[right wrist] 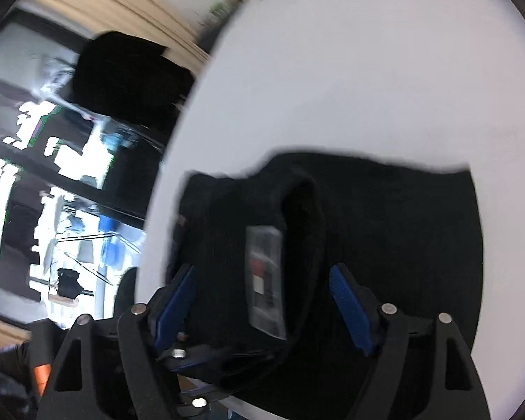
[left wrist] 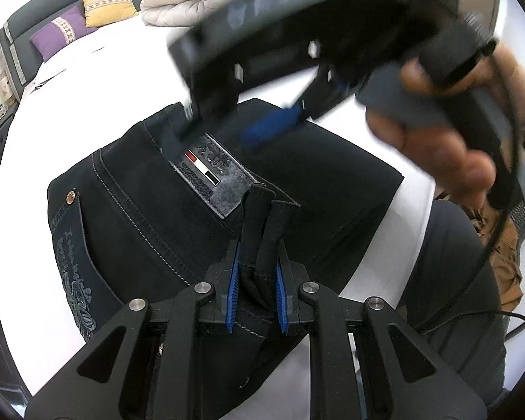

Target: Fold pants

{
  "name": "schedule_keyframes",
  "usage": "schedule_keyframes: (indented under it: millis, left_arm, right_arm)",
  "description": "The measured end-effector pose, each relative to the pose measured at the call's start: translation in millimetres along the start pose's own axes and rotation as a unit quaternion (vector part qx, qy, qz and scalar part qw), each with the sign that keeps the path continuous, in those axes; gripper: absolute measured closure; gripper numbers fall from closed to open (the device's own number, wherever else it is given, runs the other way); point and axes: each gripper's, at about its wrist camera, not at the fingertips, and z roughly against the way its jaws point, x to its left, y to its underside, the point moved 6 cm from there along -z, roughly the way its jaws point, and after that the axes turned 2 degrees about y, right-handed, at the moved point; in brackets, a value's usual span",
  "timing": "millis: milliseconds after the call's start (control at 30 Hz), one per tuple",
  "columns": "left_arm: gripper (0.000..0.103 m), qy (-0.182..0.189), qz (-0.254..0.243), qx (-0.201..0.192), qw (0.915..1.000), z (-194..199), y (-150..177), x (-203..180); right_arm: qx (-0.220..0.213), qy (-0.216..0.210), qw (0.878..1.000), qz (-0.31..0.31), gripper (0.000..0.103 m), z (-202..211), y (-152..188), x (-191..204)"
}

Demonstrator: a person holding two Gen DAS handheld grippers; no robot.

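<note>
The black pants lie folded on the white bed. The left tool is clamped on a bunched bit of waistband near the leather patch. Only the blurry right view shows the right tool spread wide, straddling the patch. The left view also catches pillows past the pants.

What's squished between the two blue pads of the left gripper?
A bunched fold of the black pants. The left wrist view shows the left gripper shut on it, cloth sticking up past the pads.
</note>
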Motion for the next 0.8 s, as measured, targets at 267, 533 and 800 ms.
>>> schedule_keyframes:
  millis: [267,533,800]
  left_arm:
    - [0.087,0.005,0.000,-0.004,1.0000,4,0,2]
    - [0.087,0.017,-0.021,-0.023,0.9994,5,-24,-17]
    - [0.087,0.041,-0.060,-0.021,0.9971,-15,-49,-50]
  right_arm:
    - [0.009,-0.043,0.999,-0.010,0.084,-21,10,-1]
    - [-0.035,-0.031,0.999,-0.001,0.087,14,4,-17]
    - [-0.063,-0.026,0.997,-0.030,0.088,42,6,-57]
